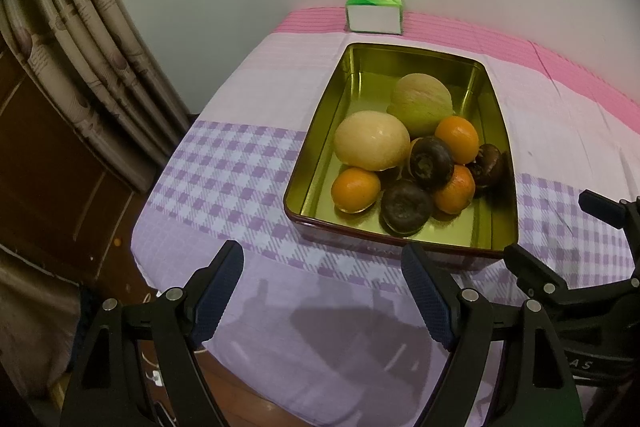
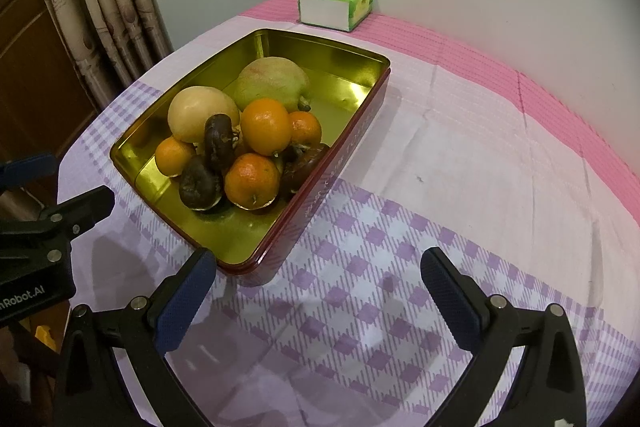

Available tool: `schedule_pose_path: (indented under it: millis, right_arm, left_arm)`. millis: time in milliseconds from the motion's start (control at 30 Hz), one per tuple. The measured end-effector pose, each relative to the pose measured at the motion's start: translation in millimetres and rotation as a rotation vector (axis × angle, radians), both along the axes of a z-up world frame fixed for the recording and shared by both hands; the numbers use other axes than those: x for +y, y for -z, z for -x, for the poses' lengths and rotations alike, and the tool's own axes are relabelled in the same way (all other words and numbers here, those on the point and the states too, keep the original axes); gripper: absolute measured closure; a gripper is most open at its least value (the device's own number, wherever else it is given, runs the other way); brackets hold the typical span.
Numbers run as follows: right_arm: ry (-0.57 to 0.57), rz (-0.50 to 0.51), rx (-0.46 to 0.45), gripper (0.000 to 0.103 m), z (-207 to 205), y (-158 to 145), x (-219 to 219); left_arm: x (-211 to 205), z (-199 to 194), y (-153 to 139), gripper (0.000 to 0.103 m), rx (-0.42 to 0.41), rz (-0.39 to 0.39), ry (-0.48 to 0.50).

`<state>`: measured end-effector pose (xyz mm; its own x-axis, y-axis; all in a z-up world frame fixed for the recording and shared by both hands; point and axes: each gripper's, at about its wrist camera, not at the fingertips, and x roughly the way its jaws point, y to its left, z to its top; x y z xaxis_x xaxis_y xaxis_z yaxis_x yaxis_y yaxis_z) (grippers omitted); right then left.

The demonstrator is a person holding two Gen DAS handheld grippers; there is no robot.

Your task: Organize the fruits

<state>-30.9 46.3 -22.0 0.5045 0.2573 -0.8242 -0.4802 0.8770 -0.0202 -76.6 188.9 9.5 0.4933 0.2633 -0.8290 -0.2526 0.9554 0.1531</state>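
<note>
A red tin with a gold inside [image 1: 496,227] [image 2: 352,131] stands on the table and holds all the fruit. In it lie a pale yellow round fruit [image 1: 372,141] [image 2: 198,113], a green-yellow fruit [image 1: 420,103] [image 2: 272,81], several oranges [image 1: 356,189] [image 2: 266,125] and several dark brown fruits [image 1: 406,205] [image 2: 200,185]. My left gripper [image 1: 322,293] is open and empty, in front of the tin's near wall. My right gripper [image 2: 318,293] is open and empty, at the tin's near right corner. Each gripper shows at the edge of the other's view.
A green and white tissue box [image 1: 374,9] [image 2: 336,5] stands at the back by the wall. A pink and purple checked cloth [image 1: 240,167] [image 2: 460,187] covers the table. Curtains [image 1: 80,39] hang at the left beyond the table edge.
</note>
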Motion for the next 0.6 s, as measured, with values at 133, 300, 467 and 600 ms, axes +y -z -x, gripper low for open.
schedule_pose_path:
  millis: [133, 300, 467, 600]
  right_arm:
    - [-0.001, 0.000, 0.002, 0.001, 0.9, -0.4, -0.5]
    - [-0.001, -0.001, 0.004, 0.001, 0.3, -0.1, -1.2]
    - [-0.001, -0.001, 0.006, 0.001, 0.5, 0.3, -1.9]
    - [-0.001, -0.002, 0.007, 0.001, 0.8, 0.4, -1.9]
  left_arm:
    - [-1.4, -0.2, 0.4, 0.022, 0.002, -0.006, 0.005]
    - [-1.5, -0.1, 0.6, 0.022, 0.001, -0.006, 0.003]
    - [-1.5, -0.2, 0.6, 0.022, 0.002, -0.006, 0.005]
    - [-1.9, -0.2, 0.7, 0.022, 0.002, -0.006, 0.004]
